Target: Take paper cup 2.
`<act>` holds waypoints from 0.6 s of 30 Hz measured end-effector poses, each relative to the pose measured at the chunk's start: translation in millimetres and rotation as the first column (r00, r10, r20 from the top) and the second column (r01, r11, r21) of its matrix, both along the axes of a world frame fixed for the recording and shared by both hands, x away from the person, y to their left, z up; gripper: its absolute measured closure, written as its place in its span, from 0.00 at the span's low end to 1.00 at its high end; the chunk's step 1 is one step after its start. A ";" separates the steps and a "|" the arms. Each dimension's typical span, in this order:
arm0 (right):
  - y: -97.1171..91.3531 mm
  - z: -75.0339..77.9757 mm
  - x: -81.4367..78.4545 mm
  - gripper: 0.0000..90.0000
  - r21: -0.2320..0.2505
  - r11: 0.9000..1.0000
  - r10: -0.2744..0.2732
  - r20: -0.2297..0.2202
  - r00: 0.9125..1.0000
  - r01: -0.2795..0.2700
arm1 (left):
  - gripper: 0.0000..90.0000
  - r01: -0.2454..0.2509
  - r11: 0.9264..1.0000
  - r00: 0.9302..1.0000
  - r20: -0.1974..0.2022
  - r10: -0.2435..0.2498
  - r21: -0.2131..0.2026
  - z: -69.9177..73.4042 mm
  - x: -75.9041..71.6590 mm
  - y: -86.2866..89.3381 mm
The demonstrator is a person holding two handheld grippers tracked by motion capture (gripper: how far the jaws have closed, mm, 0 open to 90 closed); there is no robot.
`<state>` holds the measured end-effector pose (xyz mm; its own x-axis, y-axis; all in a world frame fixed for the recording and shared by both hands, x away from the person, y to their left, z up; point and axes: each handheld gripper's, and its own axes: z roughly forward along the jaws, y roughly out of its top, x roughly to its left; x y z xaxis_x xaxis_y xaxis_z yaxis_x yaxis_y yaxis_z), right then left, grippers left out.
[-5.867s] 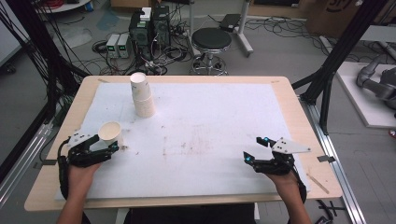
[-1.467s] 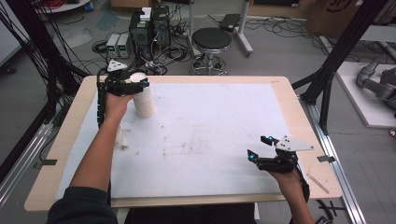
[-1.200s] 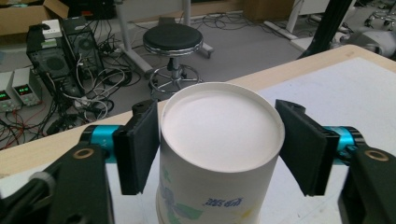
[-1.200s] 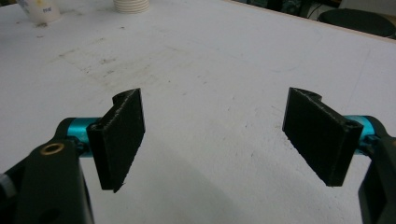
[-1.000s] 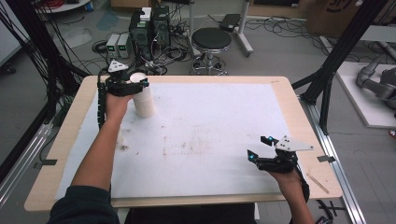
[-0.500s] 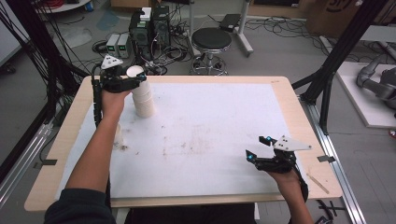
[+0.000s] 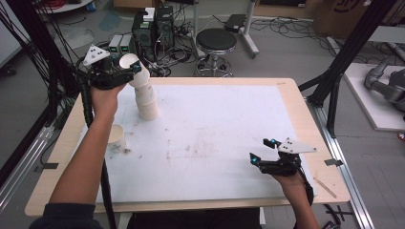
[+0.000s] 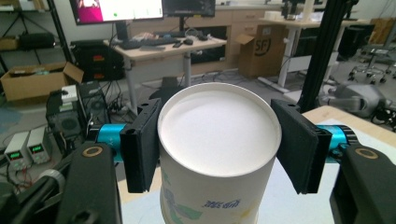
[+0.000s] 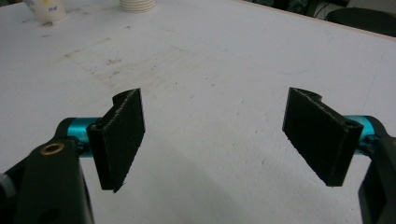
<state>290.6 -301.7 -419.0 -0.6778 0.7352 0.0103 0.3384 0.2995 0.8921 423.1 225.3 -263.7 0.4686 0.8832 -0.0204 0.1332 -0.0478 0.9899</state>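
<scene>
A stack of upside-down white paper cups [image 7: 147,102] stands at the table's far left. My left gripper [image 7: 129,64] is shut on the top cup [image 7: 131,63] and holds it raised and tilted above the stack. Its jaws have just been closing on that cup. In the left gripper view the cup [image 8: 212,186] sits between the black pads [image 8: 140,144], bottom side up, with blue print on its wall. A single upright cup [image 7: 116,136] stands nearer, beside my left forearm. My right gripper [image 7: 261,151] rests near the front right, open and empty [image 9: 215,135].
A white mat [image 7: 229,119] covers the wooden table [image 7: 291,90]. Behind the far edge are a black stool [image 7: 216,40] and electronics boxes [image 7: 153,24] on the floor. Black frame posts [image 7: 341,62] rise at the right. The right gripper view shows the stack [image 9: 137,4] and the single cup [image 9: 46,9] far off.
My left gripper has risen and drifted left with the top cup, pulling it up off the stack. The right gripper has stayed still.
</scene>
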 end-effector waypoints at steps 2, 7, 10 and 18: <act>-0.1 0.5 -1.3 0.24 -0.002 1.000 -0.002 0.003 1.000 0.002 | 0.41 0.024 1.000 1.000 0.005 -0.024 0.014 5.1 -2.3 -2.4; -3.5 4.8 -4.4 0.24 0.008 1.000 -0.013 0.013 1.000 0.013 | 0.41 0.103 0.995 0.995 0.019 -0.103 0.003 15.3 -9.6 -10.6; -5.6 7.1 -5.0 0.24 0.017 1.000 -0.013 0.023 1.000 0.013 | 0.41 0.157 0.988 0.987 0.024 -0.157 -0.009 17.8 -16.2 -19.9; -3.5 7.4 -4.9 0.24 0.026 1.000 0.000 0.041 0.999 -0.001 | 0.41 0.268 0.963 0.963 0.036 -0.268 -0.015 10.1 -35.3 -47.7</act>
